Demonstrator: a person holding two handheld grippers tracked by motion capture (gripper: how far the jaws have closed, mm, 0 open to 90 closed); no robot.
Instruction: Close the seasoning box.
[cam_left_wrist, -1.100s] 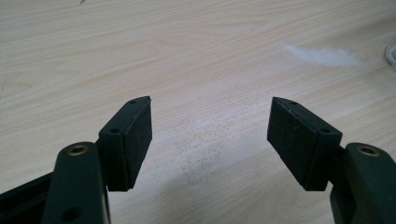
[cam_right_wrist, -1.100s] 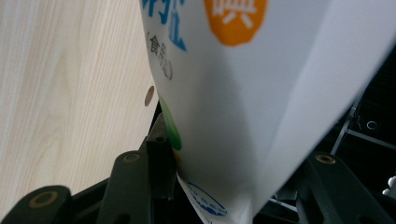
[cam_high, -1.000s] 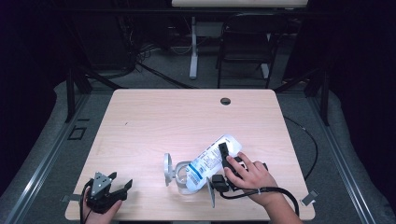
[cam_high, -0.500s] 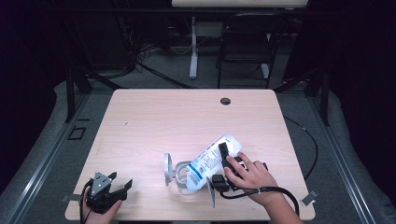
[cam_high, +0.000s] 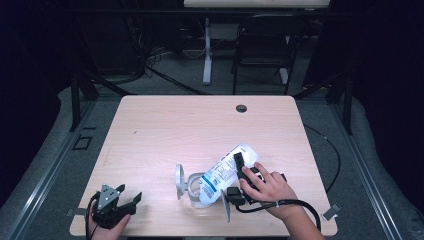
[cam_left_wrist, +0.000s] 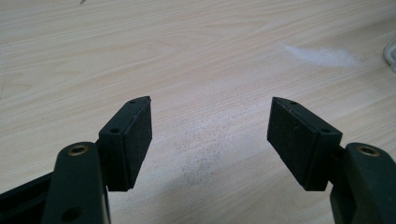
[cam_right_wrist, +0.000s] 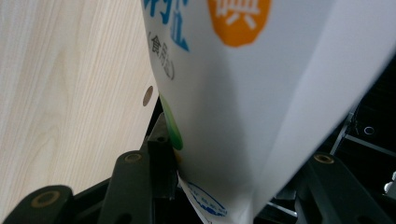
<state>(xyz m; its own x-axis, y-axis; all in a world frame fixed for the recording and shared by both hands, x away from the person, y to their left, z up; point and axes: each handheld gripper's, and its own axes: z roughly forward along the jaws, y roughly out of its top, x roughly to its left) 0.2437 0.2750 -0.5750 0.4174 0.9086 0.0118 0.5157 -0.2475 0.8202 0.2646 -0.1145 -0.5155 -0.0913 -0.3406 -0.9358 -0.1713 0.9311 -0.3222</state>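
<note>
Right gripper (cam_high: 239, 175) jaws half-wide, clamped on white bag (cam_high: 222, 172), bag tilted mouth-down into glass jar (cam_high: 192, 187) near desk (cam_high: 200, 125) front edge. Left gripper (cam_high: 117, 202) jaws wide, empty, front-left corner. Risk: soft bag slips or jar tips unbraced, contents spill.

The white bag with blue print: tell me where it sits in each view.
High view: the white bag lies tilted, lower centre, gripped by the right tongs.
Left gripper view: not in it.
Right gripper view: the bag rises between the jaws, centre and right.
Shared landmark: the wooden tabletop.
</note>
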